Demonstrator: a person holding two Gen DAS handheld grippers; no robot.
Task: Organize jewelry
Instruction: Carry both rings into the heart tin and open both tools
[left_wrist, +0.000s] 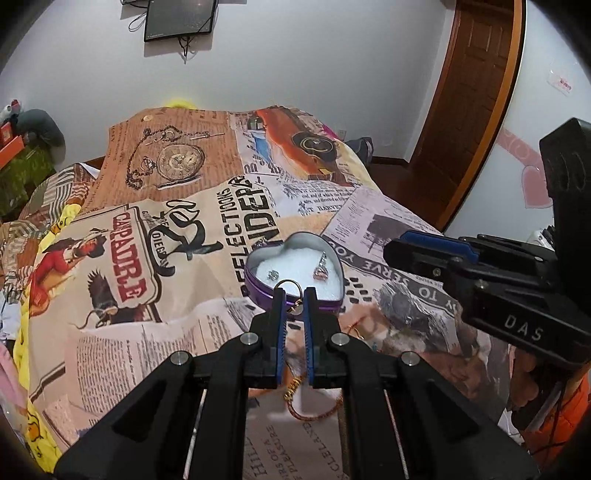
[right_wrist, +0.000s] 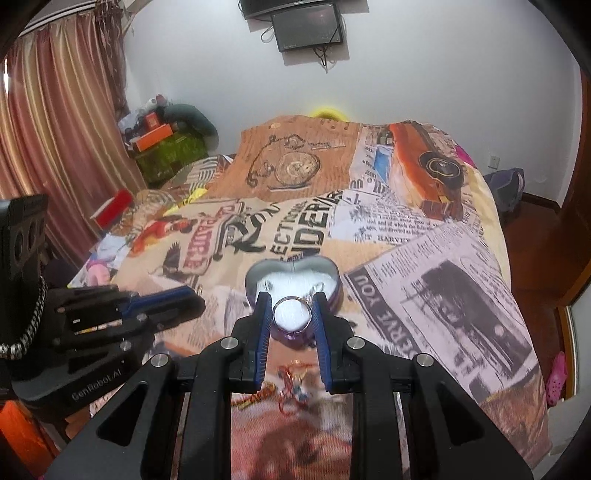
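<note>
Chain (left_wrist: 314, 410) partly hidden behind blurred fingers (left_wrist: 279, 325).

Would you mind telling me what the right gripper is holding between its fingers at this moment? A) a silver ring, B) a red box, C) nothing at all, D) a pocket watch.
A: in the right wrist view the right gripper is closed on a silver ring, held just in front of the heart-shaped tin on the printed bedspread.
</note>
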